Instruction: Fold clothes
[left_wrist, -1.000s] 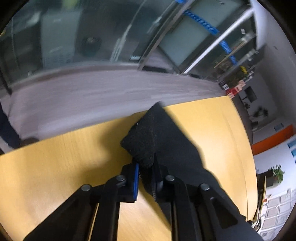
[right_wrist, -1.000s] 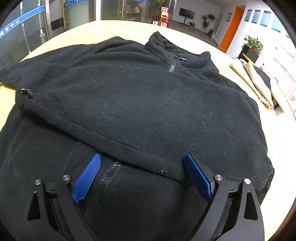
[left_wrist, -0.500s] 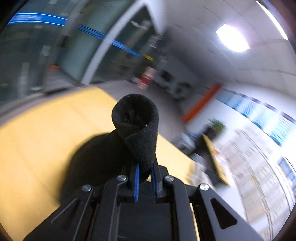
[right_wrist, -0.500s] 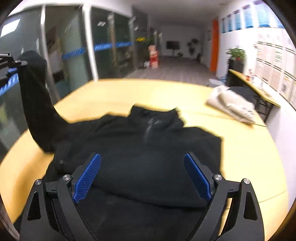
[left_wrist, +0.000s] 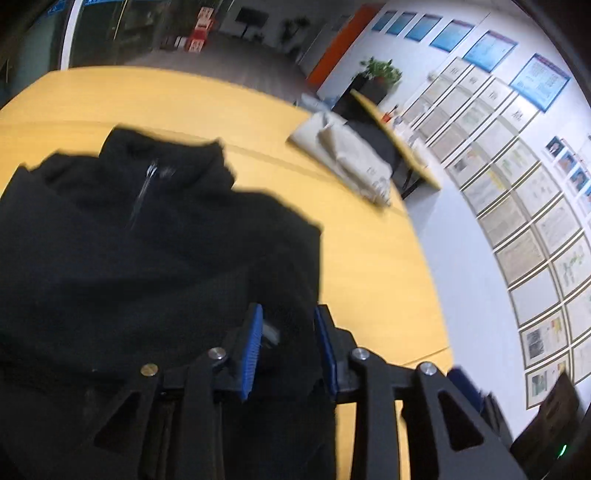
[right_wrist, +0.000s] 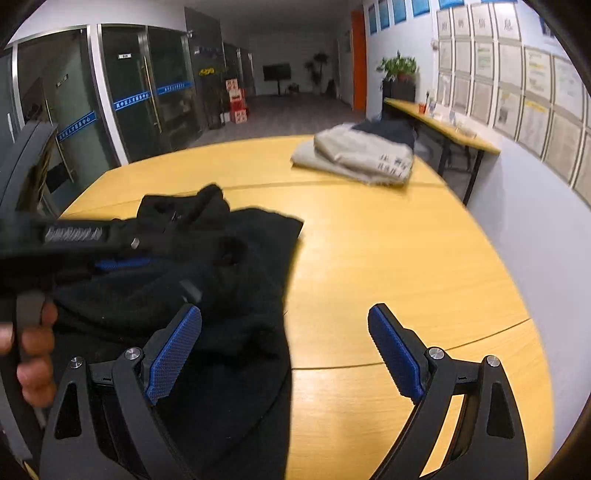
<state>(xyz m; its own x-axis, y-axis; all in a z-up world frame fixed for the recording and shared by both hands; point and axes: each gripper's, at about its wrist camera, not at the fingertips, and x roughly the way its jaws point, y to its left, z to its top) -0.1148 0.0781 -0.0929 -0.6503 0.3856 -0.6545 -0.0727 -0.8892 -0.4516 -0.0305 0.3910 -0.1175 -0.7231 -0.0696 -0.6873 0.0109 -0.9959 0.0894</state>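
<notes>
A black fleece pullover with a short zip collar lies on the yellow table. My left gripper hovers over its right side with the jaws parted a hand's width; black sleeve fabric lies between the blue pads, not pinched. In the right wrist view the fleece lies at left, and the left gripper's body reaches over it. My right gripper is wide open and empty, above the fleece's right edge and bare table.
A pile of folded grey and dark clothes sits at the table's far right. The table edge curves along the right, with a wall of framed notices beyond. Glass doors stand at far left.
My left gripper carried the sleeve from the far left, up and over the body, then opened and released it. My right gripper rose and shifted right, staying open.
</notes>
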